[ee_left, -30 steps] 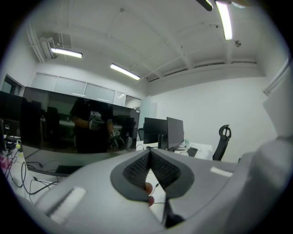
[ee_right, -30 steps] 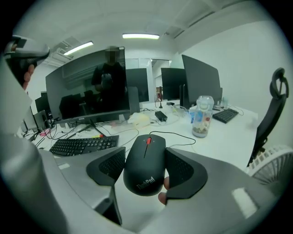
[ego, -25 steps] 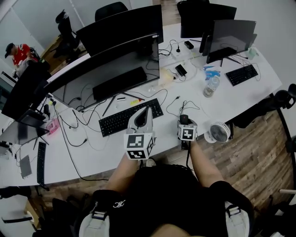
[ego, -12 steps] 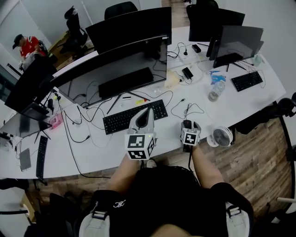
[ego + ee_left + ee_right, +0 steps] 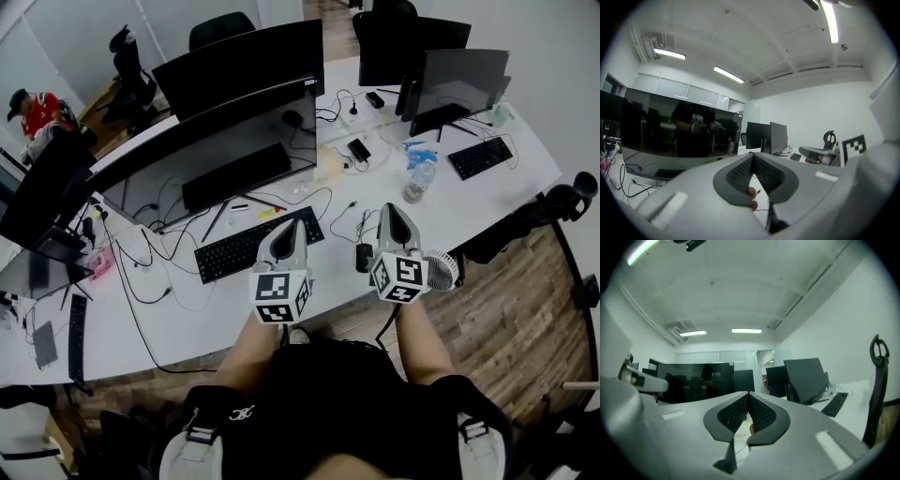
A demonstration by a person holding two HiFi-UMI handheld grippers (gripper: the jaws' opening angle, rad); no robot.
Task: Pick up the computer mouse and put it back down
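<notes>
The black computer mouse (image 5: 364,256) lies on the white desk (image 5: 187,319) near its front edge, with its cable running back. My right gripper (image 5: 389,208) is raised just right of the mouse and clear of it. Its jaws are closing and meet at the tips (image 5: 749,393) with nothing between them. My left gripper (image 5: 298,223) hangs over the right end of the black keyboard (image 5: 253,246). It is shut and empty too, its tips (image 5: 753,155) touching. Both gripper views look level across the office, so the mouse is hidden in them.
A small white fan (image 5: 442,270) stands at the desk edge right of my right gripper. A water bottle (image 5: 414,185) and loose cables (image 5: 347,211) lie behind the mouse. A wide dark monitor (image 5: 225,141) stands behind the keyboard. A second keyboard (image 5: 480,156) is at the far right.
My right gripper has risen off the mouse and now points forward with its jaws closed. The mouse stays on the desk to its left. The left gripper has hardly moved.
</notes>
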